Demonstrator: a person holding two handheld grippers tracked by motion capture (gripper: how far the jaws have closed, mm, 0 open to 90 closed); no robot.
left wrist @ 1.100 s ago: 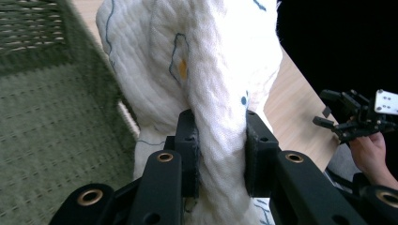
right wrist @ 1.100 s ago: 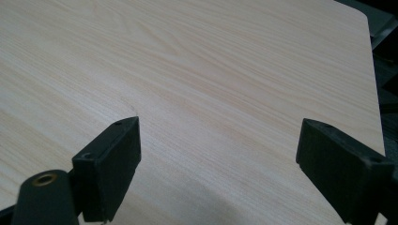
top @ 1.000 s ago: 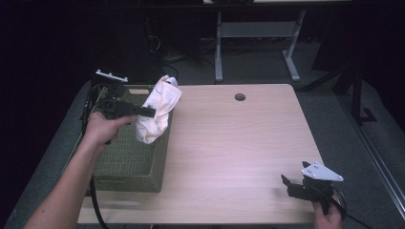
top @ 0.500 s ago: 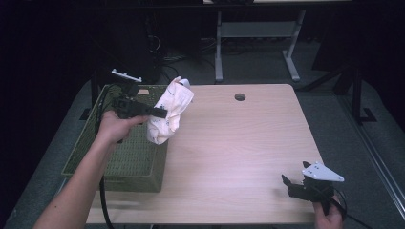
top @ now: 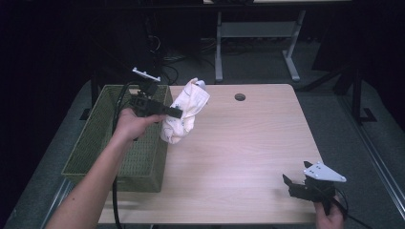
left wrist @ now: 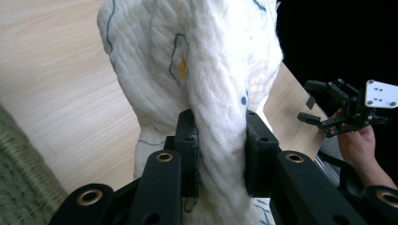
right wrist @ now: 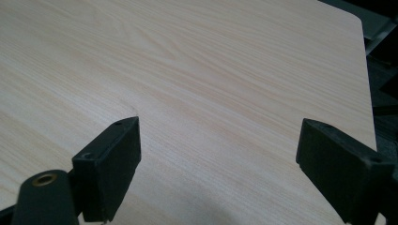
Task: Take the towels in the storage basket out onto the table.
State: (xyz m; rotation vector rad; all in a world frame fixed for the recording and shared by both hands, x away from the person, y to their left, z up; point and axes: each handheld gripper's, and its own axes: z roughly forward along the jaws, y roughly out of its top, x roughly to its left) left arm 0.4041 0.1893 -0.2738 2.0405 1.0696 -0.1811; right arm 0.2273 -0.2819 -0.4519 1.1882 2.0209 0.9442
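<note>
Up and across comes the left gripper, carrying the white cloth from over the green basket toward the open tabletop, while the right gripper stays parked at the near right corner.

Under everything lies a pale wood-grain table, with a small round hole near its far edge. Around it the room is dark, with a grey metal frame standing on the floor beyond the far edge and cables trailing there.

Behind the left jaws sits the woven basket, on the table's left end; what lies inside I cannot tell, apart from its mesh floor.

Those left jaws are clamped on the cloth, squeezing a twisted fold between the pads. Quilted, with thin blue outlines and a yellow spot, the cloth rises above the jaws and hangs below them too, clear of the wood, just past the basket's right rim.

Over on the right, the jaws stand wide apart with nothing between them, bare table ahead. Between the hanging cloth and that gripper, the wood runs bare out to the right edge.
</note>
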